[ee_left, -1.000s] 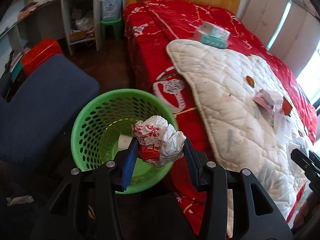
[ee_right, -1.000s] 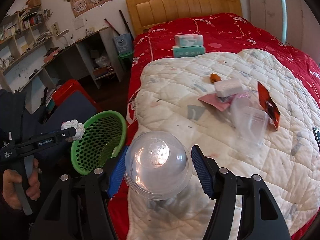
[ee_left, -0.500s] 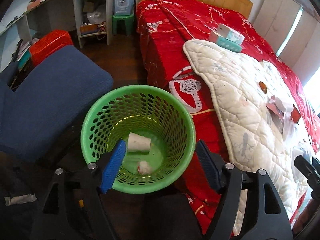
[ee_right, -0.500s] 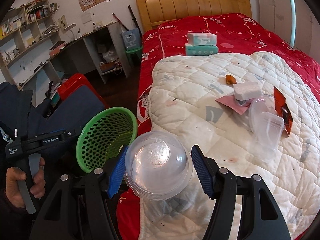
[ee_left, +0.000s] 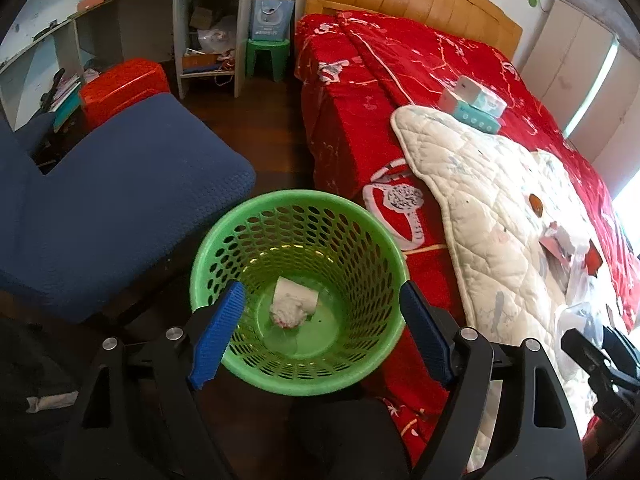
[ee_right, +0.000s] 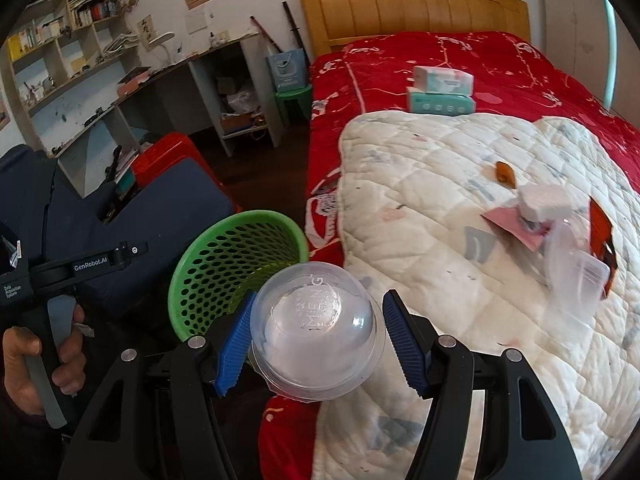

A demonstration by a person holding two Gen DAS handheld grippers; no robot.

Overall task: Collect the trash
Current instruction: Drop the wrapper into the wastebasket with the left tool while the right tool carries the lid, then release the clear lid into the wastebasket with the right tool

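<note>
**A:** Where has this got to? The left tool (ee_left: 320, 332) hangs right over the green basket (ee_left: 296, 376), and I see nothing between its blue pads.

**B:** Nothing there. Its jaws are spreading wider as we speak, with only the basket's inside showing between them. The crumpled wrapper (ee_left: 286, 312) lies at the bottom, against a white paper roll (ee_left: 300, 294). So I'd say that hand's drop is done.

**A:** And the other hand?

**B:** The right tool (ee_right: 316, 344) has a clear plastic dome lid (ee_right: 318, 330) sitting between its pads, both pressing on its rim as far as I can judge. It's held above the edge of the bed (ee_right: 440, 240), just beside the basket's rim, not over the opening yet.

**A:** Then the lid goes in next?

**B:** That's my guess. It needs carrying sideways until it's over the mouth, then letting go. The left tool is in that space, so it would do well to clear off first. The lid is light and slippery, and could bounce off the rim if released too near the edge.

**A:** Much left after that?

**B:** Plenty on the white quilt (ee_right: 440, 184): a clear plastic cup (ee_right: 576, 276) on its side, a pink scrap (ee_right: 508, 226) under a white block (ee_right: 544, 200), a red-orange wrapper (ee_right: 600, 220) and a small brown bit (ee_right: 505, 172). The tissue boxes (ee_right: 440, 92) further up don't look like rubbish to me.
</note>
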